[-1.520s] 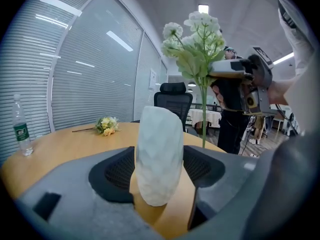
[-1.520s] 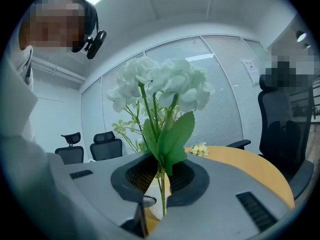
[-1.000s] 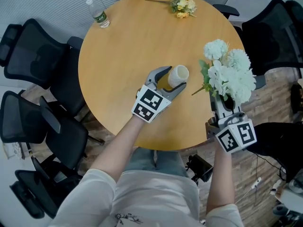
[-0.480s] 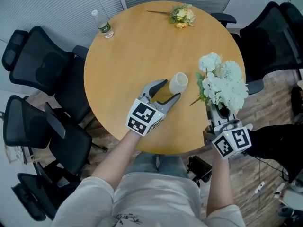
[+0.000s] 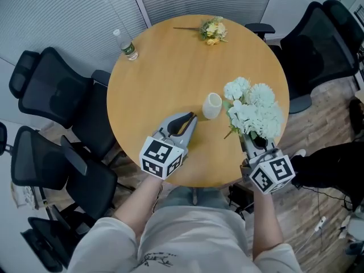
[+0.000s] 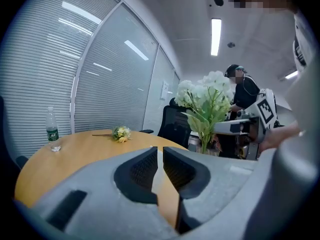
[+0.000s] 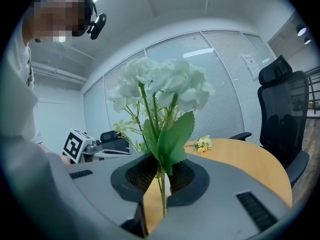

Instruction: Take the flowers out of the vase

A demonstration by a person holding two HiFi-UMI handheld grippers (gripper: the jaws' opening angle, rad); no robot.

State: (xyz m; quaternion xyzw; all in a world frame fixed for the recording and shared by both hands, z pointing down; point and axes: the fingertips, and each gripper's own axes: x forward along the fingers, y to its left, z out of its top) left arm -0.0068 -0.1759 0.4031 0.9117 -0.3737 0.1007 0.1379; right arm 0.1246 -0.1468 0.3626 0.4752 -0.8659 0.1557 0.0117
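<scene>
The white flowers (image 5: 254, 111) are held by their stems between the nearly closed jaws of the right gripper (image 5: 253, 143), clear of the vase (image 5: 212, 105), which stands on the table (image 5: 165, 67) just beside them. The left gripper (image 5: 190, 119), placed near the vase but apart from it, is closing with nothing between its jaws.

We wear a loose, off-white short-sleeved top (image 5: 187, 238) with a small dark sprig printed near its lower edge, over grey-blue trousers (image 5: 183, 197). The left sleeve (image 5: 108, 232) and right sleeve (image 5: 272, 260) are wide and pale.

Our left gripper (image 5: 190, 118) is a moulded pale-grey shell with two curved jaws lined by black ribbed pads (image 6: 144, 170). Its jaws are closing with nothing between them. Our right gripper (image 5: 254, 145) has the same grey shell and dark lining.

Each gripper carries a white cube with black square markers, the left cube (image 5: 162, 157) and the right cube (image 5: 272, 174).
</scene>
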